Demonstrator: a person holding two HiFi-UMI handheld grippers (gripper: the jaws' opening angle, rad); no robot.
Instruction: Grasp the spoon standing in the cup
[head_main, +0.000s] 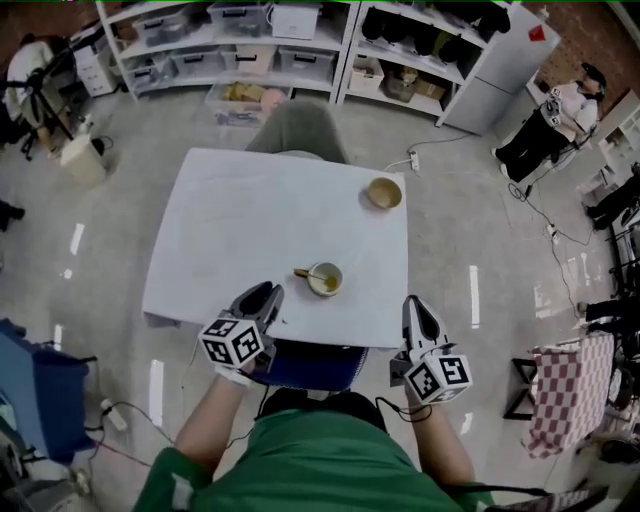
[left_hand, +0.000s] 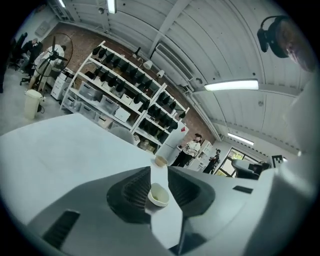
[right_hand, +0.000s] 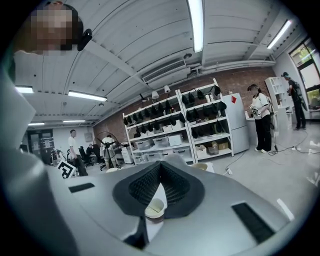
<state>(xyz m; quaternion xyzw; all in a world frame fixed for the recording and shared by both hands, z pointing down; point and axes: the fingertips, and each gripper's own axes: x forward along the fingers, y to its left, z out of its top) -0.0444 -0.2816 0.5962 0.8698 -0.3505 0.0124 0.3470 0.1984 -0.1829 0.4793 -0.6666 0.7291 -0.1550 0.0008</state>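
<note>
The left gripper (head_main: 267, 293), jaws part-spread (the right gripper (head_main: 412, 301) has its tips together, empty), should straddle the spoon (head_main: 304, 273) handle above the cup (head_main: 339, 281).

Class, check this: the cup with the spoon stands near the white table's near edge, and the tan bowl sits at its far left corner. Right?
No: the head view shows the bowl at the table's far right corner. The cup with the spoon does stand near the near edge.

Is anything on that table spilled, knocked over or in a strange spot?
Nothing spilled or tipped. The cup stands upright with its spoon leaning over the rim; only the bowl sits near the far right corner of the table.
</note>
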